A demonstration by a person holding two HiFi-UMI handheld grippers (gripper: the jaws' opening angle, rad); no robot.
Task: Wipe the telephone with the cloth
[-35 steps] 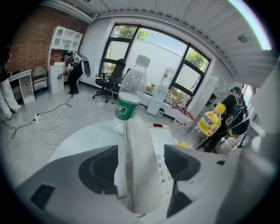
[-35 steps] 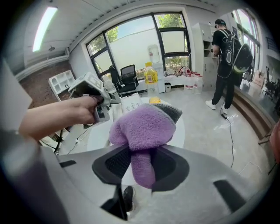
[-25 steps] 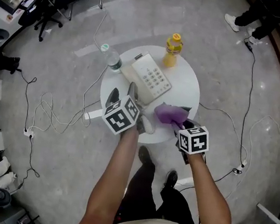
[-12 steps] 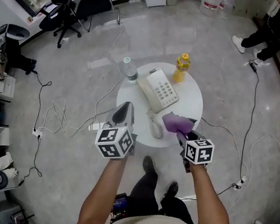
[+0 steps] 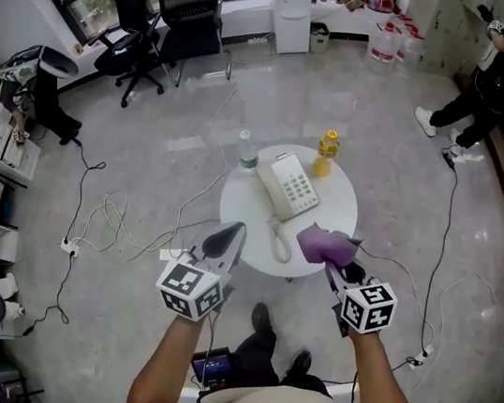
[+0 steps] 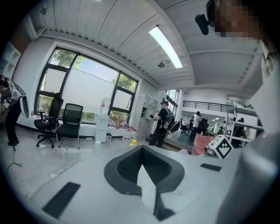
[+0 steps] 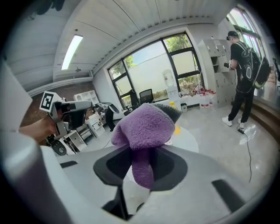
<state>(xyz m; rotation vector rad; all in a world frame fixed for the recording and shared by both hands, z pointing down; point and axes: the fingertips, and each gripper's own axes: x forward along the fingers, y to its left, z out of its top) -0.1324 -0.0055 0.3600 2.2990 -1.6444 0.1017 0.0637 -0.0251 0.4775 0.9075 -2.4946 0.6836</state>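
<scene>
The white telephone (image 5: pixel 292 191) lies on a round white table (image 5: pixel 335 214), its handset (image 5: pixel 277 240) off the cradle near the front edge. My left gripper (image 5: pixel 235 233) hangs in the air over the table's near left rim. Its jaws have just been closing and now stand shut with nothing between them, as the left gripper view (image 6: pixel 142 152) confirms. My right gripper (image 5: pixel 329 257) is raised over the table's near right rim, shut on a purple cloth (image 5: pixel 323 244). In the right gripper view the cloth (image 7: pixel 144 127) bulges above the gripper (image 7: pixel 142 162).
A yellow bottle (image 5: pixel 326 153) and a clear water bottle (image 5: pixel 247 150) stand at the table's far side. Cables (image 5: pixel 121 222) trail over the floor on the left. Office chairs (image 5: pixel 193 6) and a person (image 5: pixel 501 65) are farther off.
Both grippers have risen and drawn back from the table toward me. The left jaws went from open beside the handset to shut and empty. The right still holds the cloth.
</scene>
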